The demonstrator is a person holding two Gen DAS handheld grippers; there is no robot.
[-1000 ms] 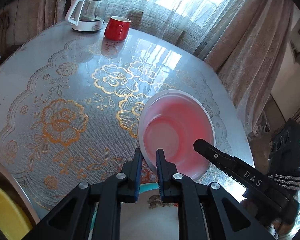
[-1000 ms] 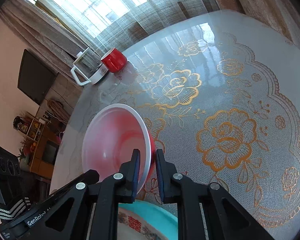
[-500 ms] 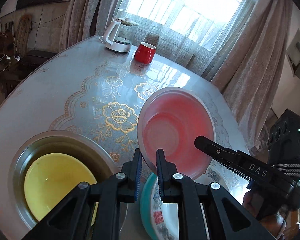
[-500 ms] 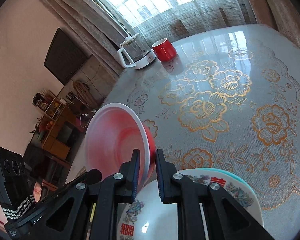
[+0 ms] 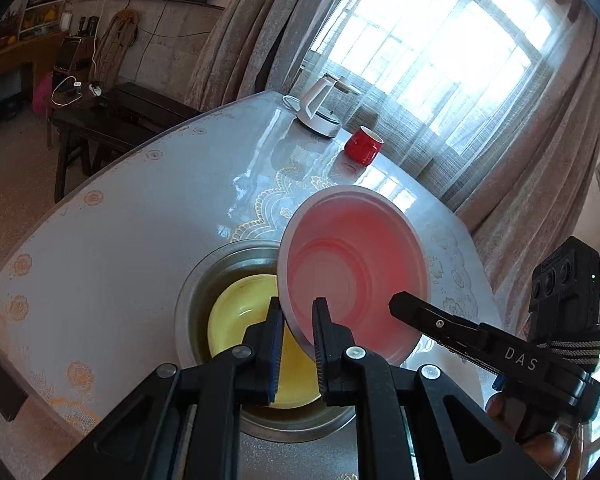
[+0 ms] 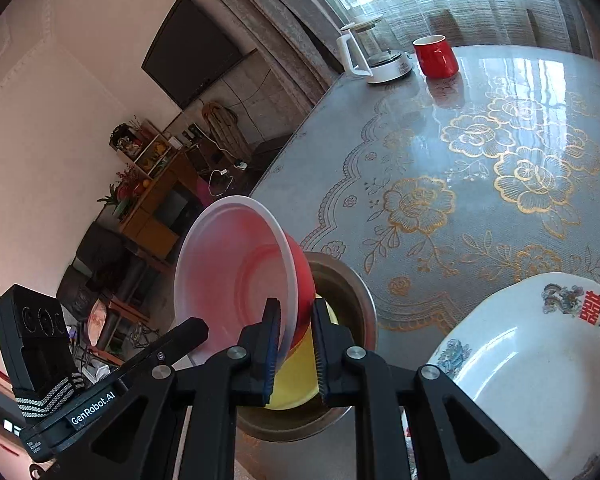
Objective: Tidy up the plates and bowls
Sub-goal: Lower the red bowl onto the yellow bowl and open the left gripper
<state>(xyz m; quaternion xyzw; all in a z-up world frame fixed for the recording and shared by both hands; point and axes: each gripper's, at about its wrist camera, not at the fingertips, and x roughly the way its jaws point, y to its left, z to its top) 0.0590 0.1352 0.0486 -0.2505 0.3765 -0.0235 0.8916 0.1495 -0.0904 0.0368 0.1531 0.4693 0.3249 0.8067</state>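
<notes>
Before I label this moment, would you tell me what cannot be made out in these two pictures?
- Left wrist view: part of the yellow bowl in the metal basin is covered by the red bowl and the left gripper.
- Right wrist view: the patterned plate is cut off by the picture's edge and the right gripper.
- Both views: the kettle contents are too small to read.

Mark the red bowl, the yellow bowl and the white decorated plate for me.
red bowl [image 5: 352,272]: left wrist view, on its pale pink inside.
yellow bowl [image 5: 236,316]: left wrist view, on its inside, within the steel basin.
white decorated plate [image 6: 528,368]: right wrist view, on its white centre.
</notes>
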